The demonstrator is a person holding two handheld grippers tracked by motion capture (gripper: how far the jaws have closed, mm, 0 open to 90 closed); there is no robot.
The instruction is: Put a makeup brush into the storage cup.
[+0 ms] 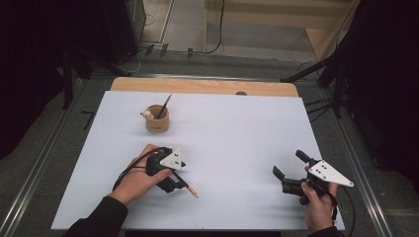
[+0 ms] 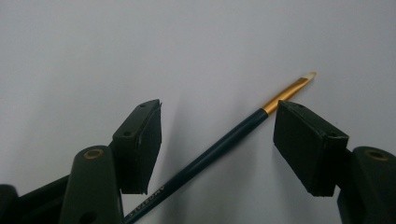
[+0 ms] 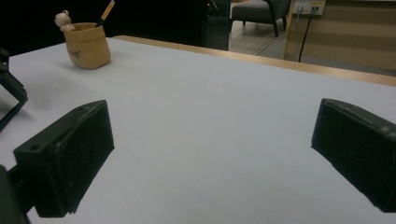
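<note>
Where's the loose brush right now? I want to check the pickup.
The brush lies flat on the white table at front left in the high view, between the open jaws of the left hand-held gripper, below the cup.

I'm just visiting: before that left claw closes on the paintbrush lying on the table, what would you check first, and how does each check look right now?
1. Left gripper jaws open: ok.
2. Paintbrush lies between the jaws: ok, its dark handle runs slantwise through the gap.
3. Pads level with the handle: cannot tell.
4. Holder cup upright with room inside: ok, one brush already stands in it.
5. White table between brush and cup free of obstacles: ok.
6. Right gripper out of the way: ok, open and far to the side.
</note>
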